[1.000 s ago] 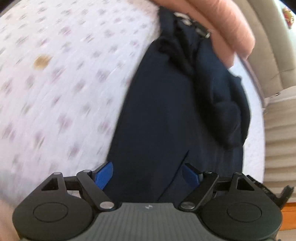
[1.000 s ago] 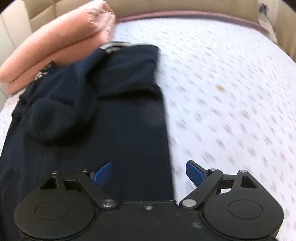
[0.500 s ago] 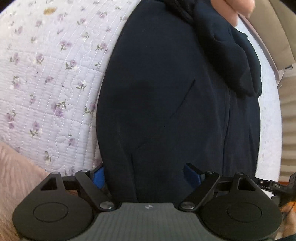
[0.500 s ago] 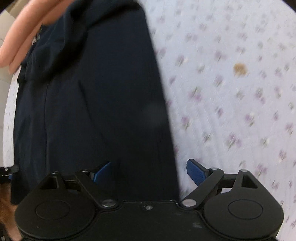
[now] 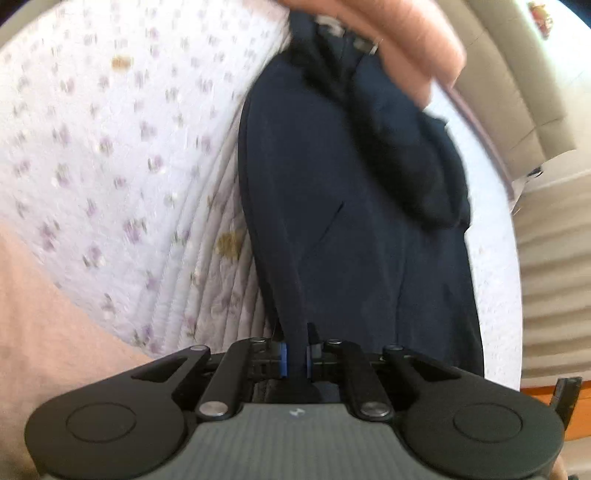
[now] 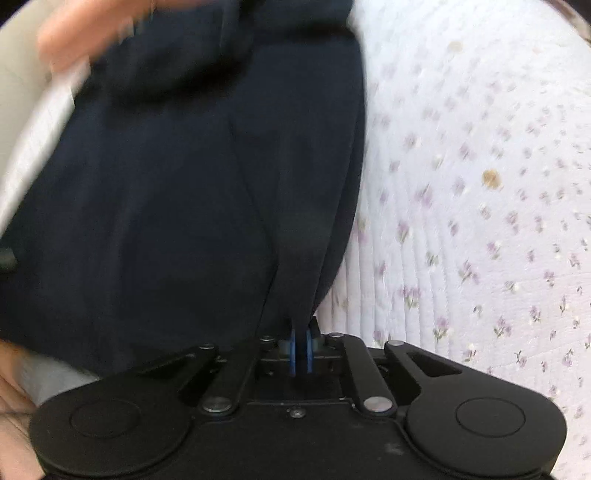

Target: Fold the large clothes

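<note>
Both grippers are pinching the near edge of the dark navy fabric garment (image 5: 354, 206) lying on the bed.

The left gripper (image 5: 294, 360) is clamping its blue pads (image 5: 283, 358) tight on a raised fold at the garment's left near corner, and the right gripper (image 6: 300, 350) is squeezing its own blue pads on a fold at the right near corner. The garment is stretching away from both tools across the white quilted bedspread with small purple flowers (image 6: 480, 221), its far end bunching in folds against a folded peach-pink blanket (image 5: 388, 33). A small brown stain (image 6: 490, 178) is showing on the bedspread, well apart from the cloth's right edge. Both views are blurring.
</note>
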The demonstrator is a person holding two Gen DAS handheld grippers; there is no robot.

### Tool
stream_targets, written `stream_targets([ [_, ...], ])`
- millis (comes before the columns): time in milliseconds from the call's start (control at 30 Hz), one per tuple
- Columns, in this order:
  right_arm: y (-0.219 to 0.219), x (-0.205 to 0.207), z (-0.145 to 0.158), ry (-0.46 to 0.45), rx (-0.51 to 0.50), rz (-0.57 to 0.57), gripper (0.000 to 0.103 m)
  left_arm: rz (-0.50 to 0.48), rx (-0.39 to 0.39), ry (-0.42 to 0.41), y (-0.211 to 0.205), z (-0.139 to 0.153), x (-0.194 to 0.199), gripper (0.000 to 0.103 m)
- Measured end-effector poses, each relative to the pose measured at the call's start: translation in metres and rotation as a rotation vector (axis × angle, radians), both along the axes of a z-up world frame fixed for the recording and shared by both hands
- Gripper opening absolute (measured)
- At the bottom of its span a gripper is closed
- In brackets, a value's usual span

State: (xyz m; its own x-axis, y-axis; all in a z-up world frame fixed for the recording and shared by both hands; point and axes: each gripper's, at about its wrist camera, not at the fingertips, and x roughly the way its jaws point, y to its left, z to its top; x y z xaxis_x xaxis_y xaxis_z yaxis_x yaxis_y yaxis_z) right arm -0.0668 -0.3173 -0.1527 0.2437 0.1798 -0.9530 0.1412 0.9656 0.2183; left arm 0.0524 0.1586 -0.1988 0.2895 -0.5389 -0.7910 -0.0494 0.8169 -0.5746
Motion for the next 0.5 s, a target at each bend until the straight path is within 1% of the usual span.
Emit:
stream_targets([
  [33,-0.007,-0.004,0.009,-0.045,0.045,-0.047,0.007,-0.002,0.005,-0.015,0.004,0.005,-0.002,0.009],
  [67,-0.013,-0.008,0.015,-0.070,0.081,-0.081,0.007,-0.007,0.003,-0.010,0.007,0.006,-0.004,0.009],
  [100,-0.017,-0.010,0.018,-0.070,0.103,-0.095,0.007,-0.014,-0.004,0.006,0.009,0.004,-0.005,0.010],
  [167,-0.017,-0.010,0.014,-0.026,0.115,-0.098,0.008,-0.021,-0.015,0.068,0.007,-0.007,-0.009,0.011],
  [233,-0.014,-0.007,0.001,0.042,0.102,-0.090,0.015,-0.057,0.030,0.054,0.003,-0.006,-0.013,0.015],
  [267,-0.012,-0.004,-0.006,0.071,0.084,-0.085,0.019,-0.079,0.042,0.064,0.000,-0.005,-0.013,0.025],
  [300,-0.010,0.003,-0.012,0.105,0.072,-0.066,0.030,-0.096,0.045,0.076,-0.005,-0.004,-0.012,0.036],
  [333,-0.005,0.009,-0.016,0.142,0.051,-0.055,0.053,-0.120,0.054,0.081,-0.009,-0.005,-0.012,0.038],
  [367,-0.003,0.013,-0.020,0.178,0.031,-0.040,0.063,-0.140,0.080,0.084,-0.014,-0.007,-0.011,0.039],
  [400,0.002,0.021,-0.028,0.227,0.011,-0.001,0.077,-0.150,0.107,0.089,-0.019,-0.008,-0.010,0.039],
  [433,0.009,0.031,-0.034,0.273,0.003,0.037,0.087,-0.163,0.135,0.095,-0.023,-0.010,-0.010,0.039],
  [467,0.014,0.038,-0.041,0.329,-0.002,0.070,0.090,-0.178,0.154,0.099,-0.031,-0.010,-0.006,0.039],
  [500,0.017,0.042,-0.047,0.358,-0.008,0.090,0.092,-0.195,0.169,0.100,-0.034,-0.010,-0.006,0.038],
])
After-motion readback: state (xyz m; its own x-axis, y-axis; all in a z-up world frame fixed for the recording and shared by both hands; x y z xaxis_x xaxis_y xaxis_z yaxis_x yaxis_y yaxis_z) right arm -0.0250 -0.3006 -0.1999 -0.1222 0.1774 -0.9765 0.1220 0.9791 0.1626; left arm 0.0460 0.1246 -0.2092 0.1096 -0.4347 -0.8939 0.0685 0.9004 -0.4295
